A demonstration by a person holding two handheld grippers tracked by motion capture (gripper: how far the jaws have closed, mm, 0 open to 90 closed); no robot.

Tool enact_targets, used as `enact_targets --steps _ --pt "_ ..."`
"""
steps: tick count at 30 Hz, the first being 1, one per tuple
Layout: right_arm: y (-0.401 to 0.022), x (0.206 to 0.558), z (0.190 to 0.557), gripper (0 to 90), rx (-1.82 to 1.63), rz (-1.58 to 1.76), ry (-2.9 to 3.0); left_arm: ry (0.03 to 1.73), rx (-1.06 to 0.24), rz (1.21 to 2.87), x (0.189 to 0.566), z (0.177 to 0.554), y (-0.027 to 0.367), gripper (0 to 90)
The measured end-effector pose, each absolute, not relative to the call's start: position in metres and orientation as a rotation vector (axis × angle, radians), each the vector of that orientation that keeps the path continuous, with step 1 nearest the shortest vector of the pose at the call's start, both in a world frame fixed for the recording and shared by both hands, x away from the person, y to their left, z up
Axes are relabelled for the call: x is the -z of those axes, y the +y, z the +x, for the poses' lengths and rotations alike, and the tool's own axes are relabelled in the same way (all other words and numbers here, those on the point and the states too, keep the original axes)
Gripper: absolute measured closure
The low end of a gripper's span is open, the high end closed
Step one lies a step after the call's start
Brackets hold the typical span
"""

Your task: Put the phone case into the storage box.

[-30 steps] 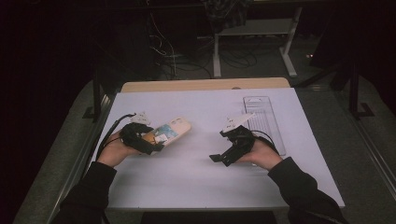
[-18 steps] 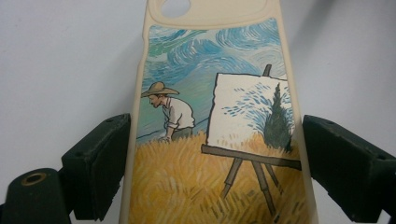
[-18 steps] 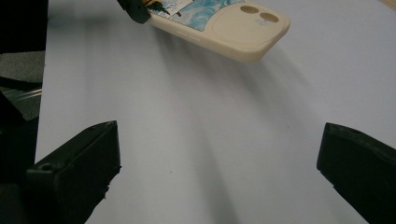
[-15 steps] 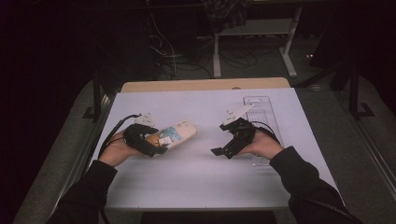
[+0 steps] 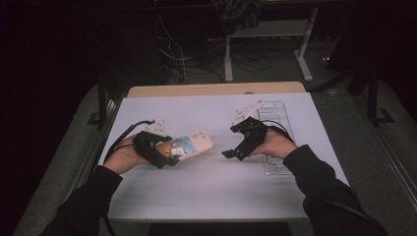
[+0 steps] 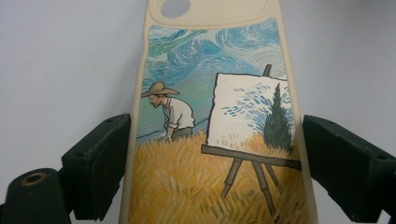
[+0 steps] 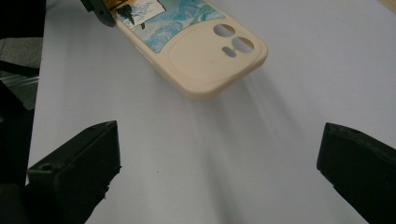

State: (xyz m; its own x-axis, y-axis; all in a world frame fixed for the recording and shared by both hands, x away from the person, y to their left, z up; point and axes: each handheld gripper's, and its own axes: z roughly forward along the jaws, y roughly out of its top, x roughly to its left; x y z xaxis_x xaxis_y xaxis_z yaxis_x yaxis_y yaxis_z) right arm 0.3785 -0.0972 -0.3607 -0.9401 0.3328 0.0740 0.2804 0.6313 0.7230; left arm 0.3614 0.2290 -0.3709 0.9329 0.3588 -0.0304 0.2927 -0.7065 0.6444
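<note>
The phone case (image 6: pixel 215 116), cream-edged with a painted scene of a man in a straw hat at an easel in a wheat field, sits between the jaws of the left tongs (image 5: pixel 169 153), held by its long sides near the lower end, with its camera-cutout end sticking out free over the white tabletop (image 5: pixel 211 191). In the right gripper view that free end hangs a little above the surface, judging by the shadow beneath it. The case looks like a light, thin shell, probably flexible plastic or rubber, so it likely bows if squeezed hard across its width and could twist out of a loose pinch; the smooth printed back seems slippery, the rim less so. The long edges, where the left jaws sit, look like the best hold. The right tongs (image 7: pixel 219 182) stand spread wide and empty, pointed at the case's free end, near it but not touching.
</note>
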Motion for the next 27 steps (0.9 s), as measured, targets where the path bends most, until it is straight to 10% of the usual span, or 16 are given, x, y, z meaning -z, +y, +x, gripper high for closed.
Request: enact_targets --steps 27 --pt "-0.075 0.354 0.38 0.0 -1.239 0.322 2.867 0.186 -0.065 2.437 0.362 0.344 0.203 11.2"
